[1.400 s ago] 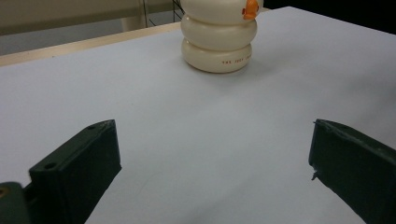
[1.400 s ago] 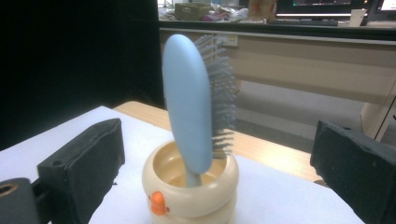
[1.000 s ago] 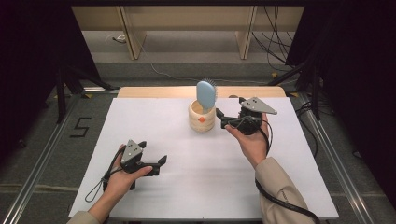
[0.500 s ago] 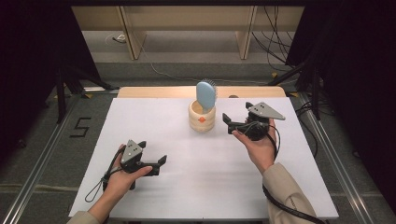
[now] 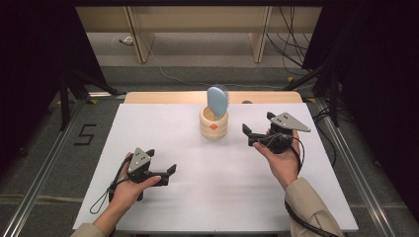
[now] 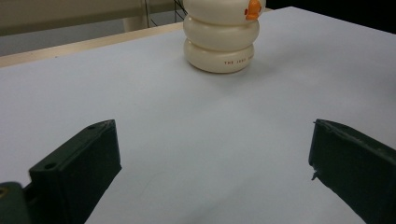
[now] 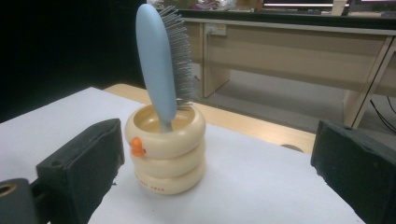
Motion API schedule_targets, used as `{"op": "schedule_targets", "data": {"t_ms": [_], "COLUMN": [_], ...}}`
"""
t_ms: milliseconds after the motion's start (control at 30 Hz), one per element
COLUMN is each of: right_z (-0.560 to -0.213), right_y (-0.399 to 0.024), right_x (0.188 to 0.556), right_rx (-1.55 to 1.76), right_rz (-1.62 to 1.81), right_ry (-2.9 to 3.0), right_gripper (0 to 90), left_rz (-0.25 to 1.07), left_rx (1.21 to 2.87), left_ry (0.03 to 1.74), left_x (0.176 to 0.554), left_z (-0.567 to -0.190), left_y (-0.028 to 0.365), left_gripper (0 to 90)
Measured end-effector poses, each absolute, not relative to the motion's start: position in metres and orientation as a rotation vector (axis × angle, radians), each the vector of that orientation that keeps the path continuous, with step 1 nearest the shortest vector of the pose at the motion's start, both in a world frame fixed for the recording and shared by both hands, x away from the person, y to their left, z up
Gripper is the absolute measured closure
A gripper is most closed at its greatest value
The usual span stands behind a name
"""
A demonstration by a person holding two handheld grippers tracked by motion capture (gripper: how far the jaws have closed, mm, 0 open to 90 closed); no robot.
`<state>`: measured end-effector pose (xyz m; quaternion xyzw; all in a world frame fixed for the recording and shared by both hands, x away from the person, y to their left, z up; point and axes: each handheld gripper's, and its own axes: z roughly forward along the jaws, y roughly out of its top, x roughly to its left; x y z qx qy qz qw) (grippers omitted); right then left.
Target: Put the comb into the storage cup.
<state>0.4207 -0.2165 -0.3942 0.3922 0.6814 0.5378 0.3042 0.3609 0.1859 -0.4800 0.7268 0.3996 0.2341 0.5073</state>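
Note:
A cream ringed cup [image 5: 214, 125] with a small orange mark stands at the back middle of the white table [image 5: 217, 197]. A light-blue hairbrush [image 5: 217, 100] stands in it, handle down, bristles facing away and right. My right gripper [image 5: 257, 129] hovers just right of the cup, open and empty; its view has the cup [image 7: 165, 149] and brush [image 7: 162, 60] between the jaws, a short way off. My left gripper [image 5: 162, 168] rests low at the front left, open and empty. The cup [image 6: 222, 42] sits far ahead in its view.
A pale wooden strip [image 5: 163, 97] runs along the table's back edge. Behind it stand wooden desk legs [image 5: 141, 39] and loose cables [image 5: 289, 44] on the floor. A metal rail [image 5: 346, 158] borders the right side. A "5" mark [image 5: 85, 134] lies on the floor at left.
My right gripper has drawn back from the cup, moving right and toward the person. The brush stays standing in the cup. The left gripper has not moved.

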Motion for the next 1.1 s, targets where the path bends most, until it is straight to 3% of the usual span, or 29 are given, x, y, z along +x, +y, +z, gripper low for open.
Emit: {"op": "schedule_targets", "data": {"t_ms": [1100], "right_z": [-0.406], "right_y": [-0.249], "right_x": [0.39], "right_rx": [1.048], "right_rz": [1.409], "right_ry": [1.858], "right_gripper": [3.1], "left_rz": [0.569], "left_rx": [1.755], "left_ry": [0.968], "left_x": [0.361], "left_z": [-0.481], "left_y": [0.187], "left_gripper": [1.7]}}
